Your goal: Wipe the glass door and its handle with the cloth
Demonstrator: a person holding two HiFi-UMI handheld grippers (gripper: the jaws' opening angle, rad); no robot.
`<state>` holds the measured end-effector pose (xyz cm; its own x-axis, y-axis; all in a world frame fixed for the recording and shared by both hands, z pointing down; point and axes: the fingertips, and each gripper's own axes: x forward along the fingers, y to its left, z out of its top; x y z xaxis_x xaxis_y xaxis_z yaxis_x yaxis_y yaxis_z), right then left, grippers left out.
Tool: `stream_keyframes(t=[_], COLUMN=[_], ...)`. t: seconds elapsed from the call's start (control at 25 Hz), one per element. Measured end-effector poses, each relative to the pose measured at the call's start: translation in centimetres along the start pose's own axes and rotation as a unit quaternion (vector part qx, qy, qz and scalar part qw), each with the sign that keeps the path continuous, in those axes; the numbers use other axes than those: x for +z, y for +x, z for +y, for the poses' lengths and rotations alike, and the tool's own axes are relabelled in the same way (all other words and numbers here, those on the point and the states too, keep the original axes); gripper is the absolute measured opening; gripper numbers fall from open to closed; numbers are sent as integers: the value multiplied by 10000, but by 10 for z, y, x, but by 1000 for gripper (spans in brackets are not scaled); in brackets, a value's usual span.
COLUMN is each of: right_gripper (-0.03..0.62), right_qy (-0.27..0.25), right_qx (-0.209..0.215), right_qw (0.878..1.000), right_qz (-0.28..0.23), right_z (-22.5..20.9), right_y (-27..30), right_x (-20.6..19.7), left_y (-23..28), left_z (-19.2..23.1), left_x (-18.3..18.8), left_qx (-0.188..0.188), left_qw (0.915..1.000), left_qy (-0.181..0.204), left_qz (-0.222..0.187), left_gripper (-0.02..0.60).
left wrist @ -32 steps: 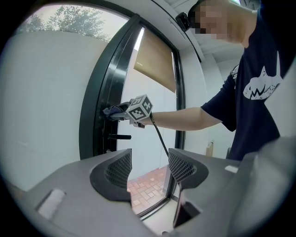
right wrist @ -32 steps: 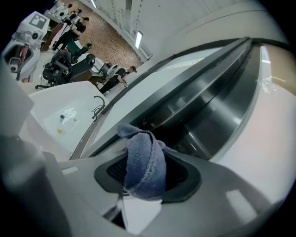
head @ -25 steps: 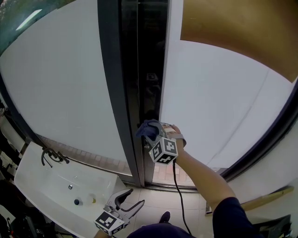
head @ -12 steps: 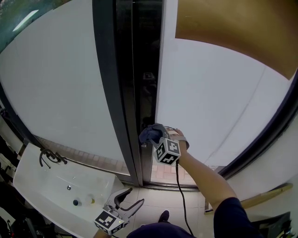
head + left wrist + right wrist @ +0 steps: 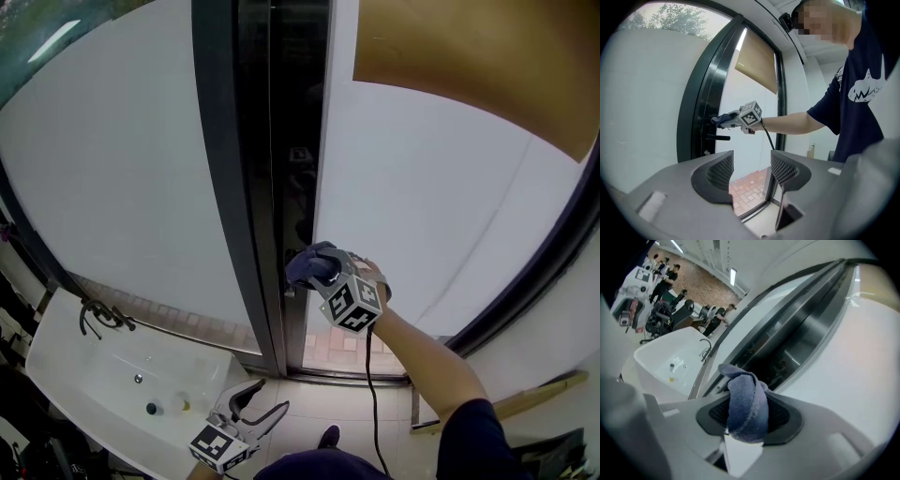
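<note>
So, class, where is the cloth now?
The cloth sits mid-frame in the head view, clamped in the jaws of the right gripper, at the edge of the dark door frame, just above the handle.

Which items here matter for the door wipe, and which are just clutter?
In use:
cloth, clamped in the right gripper
door handle
glass door

Not in use:
left gripper, open and empty
white sink
its black tap
tan blind

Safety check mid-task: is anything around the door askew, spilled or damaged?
Nothing stands out. The right claw is shut on the blue cloth beside the door frame; the left claw is open and empty; the glass shows no cracks or spills.
</note>
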<state>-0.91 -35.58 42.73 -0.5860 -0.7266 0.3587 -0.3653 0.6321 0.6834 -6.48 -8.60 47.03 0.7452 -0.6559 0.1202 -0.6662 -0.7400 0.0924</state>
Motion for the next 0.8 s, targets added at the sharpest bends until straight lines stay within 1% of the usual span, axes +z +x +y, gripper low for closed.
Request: stream_keyframes(t=[0.08, 0.16, 0.32, 0.44, 0.56, 0.68, 0.8], right_gripper=[166, 166, 166, 166, 164, 165, 166], right_qy=[466, 865, 1202, 1174, 864, 560, 504], right_qx=[79, 175, 391, 653, 858, 897, 1074], right_qw=[9986, 9955, 9917, 9909, 9923, 9935, 9911], right_qz=[-242, -346, -235, 18, 244, 418, 609], right_z=[-5, -7, 8, 30, 49, 53, 55], right_y=[3, 14, 41, 53, 57, 56, 53], right_x=[22, 35, 37, 24, 13, 10, 3], left_y=[0, 1, -1, -5, -7, -5, -1], left_z=[-1, -3, -2, 0, 2, 3, 1], left_x=[2, 5, 1, -4, -4, -8, -5], left_qx=[2, 1, 78, 148, 193, 152, 112], left_qw=[10000, 10000, 10000, 9999, 9998, 9999, 9999], left_qy=[21, 28, 22, -12, -63, -46, -6], left_qz=[-47, -69, -31, 9, 59, 39, 32], left_gripper=[245, 245, 245, 245, 245, 245, 245])
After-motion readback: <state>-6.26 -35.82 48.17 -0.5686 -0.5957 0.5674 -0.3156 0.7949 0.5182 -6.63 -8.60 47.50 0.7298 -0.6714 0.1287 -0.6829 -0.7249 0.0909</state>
